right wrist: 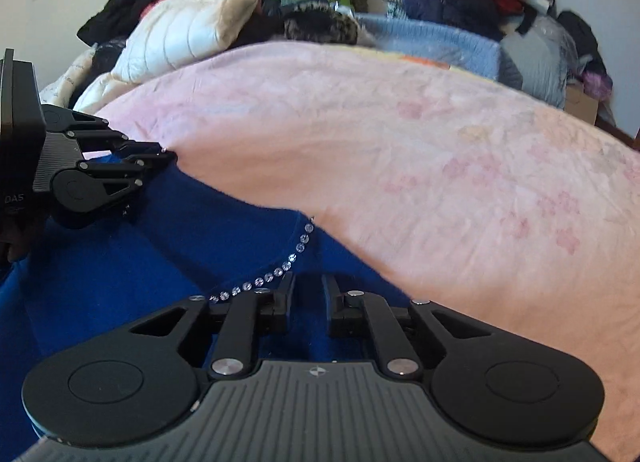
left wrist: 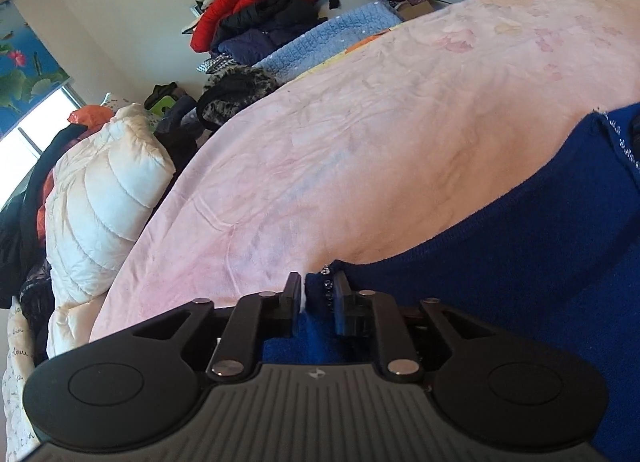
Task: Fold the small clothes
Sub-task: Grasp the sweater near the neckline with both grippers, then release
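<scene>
From my left wrist, my left gripper [left wrist: 318, 294] has its jaws drawn close on the corner of a blue garment [left wrist: 500, 262], pinching the edge trimmed with small rhinestones. The garment lies on a pink bedspread [left wrist: 360, 142] and runs off to the right. Beyond the bed sit a white quilted jacket [left wrist: 104, 190] and a heap of clothes [left wrist: 272, 14] against the wall.

From my right wrist, my right gripper [right wrist: 308, 294] has its jaws nearly together, clamped on blue cloth just beside the rhinestone trim [right wrist: 280, 270], which runs along the garment's edge. The garment spreads to the left over the bedspread. My left gripper shows at the left edge, gripping the garment's far corner where blue meets pink. The white jacket and clothes heap lie behind.
</scene>
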`<act>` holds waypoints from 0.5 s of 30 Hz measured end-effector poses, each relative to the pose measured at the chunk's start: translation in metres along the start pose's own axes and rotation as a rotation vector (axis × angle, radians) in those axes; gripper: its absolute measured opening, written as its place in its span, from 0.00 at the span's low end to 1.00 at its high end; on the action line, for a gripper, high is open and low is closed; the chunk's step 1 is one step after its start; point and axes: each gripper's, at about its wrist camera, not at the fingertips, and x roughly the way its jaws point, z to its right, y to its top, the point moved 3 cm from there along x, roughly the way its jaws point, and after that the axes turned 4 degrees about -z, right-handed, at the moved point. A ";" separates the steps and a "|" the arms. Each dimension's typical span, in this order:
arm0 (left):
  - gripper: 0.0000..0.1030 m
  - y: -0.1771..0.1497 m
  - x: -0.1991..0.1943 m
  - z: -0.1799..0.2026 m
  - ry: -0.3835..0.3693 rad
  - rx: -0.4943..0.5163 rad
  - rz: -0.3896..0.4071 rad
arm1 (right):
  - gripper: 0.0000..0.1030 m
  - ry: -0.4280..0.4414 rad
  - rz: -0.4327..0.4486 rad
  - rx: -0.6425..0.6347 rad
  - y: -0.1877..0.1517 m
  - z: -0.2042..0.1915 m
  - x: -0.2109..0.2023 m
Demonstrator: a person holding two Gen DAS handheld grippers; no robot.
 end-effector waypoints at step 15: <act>0.93 -0.229 -0.242 -0.145 -0.356 -1.078 0.355 | 0.73 0.194 0.072 0.057 -0.148 -0.097 -0.173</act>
